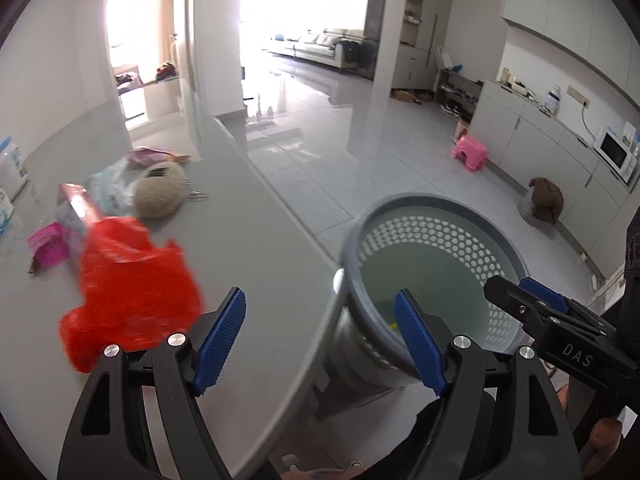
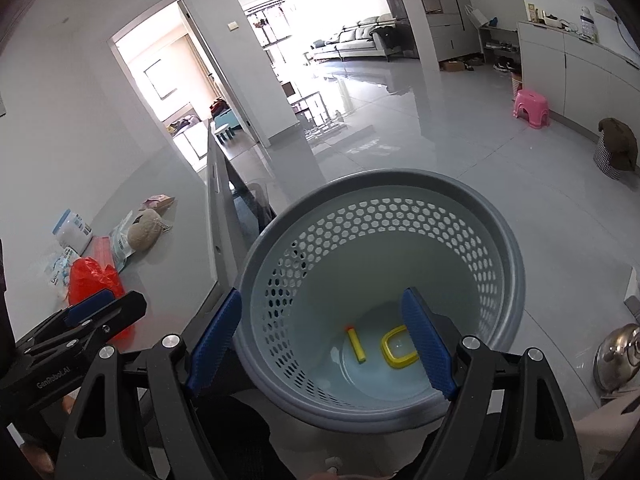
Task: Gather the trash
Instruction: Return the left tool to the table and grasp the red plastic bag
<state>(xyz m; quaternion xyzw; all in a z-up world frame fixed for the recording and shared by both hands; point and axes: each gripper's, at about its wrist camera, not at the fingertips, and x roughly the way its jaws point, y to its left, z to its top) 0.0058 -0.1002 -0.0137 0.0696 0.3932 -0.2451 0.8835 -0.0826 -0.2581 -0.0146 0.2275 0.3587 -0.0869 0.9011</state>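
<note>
A grey perforated waste basket (image 2: 480,196) stands beside the grey table (image 1: 248,248); it also shows in the left wrist view (image 1: 404,202). Inside lie a yellow stick (image 2: 356,345) and a yellow ring-shaped piece (image 2: 390,354). A crumpled red plastic bag (image 1: 132,284) lies on the table, also seen in the right wrist view (image 2: 90,278). My left gripper (image 1: 320,344) is open and empty over the table edge, right of the bag. My right gripper (image 2: 320,344) is open and empty above the basket.
Behind the red bag lie a pink box (image 1: 80,204), a pink wrapper (image 1: 48,244), a pale packet (image 1: 110,190), a beige plush ball (image 1: 158,194) and a white canister (image 2: 74,232). A pink stool (image 1: 469,153) and a steel kettle (image 2: 618,354) stand on the floor.
</note>
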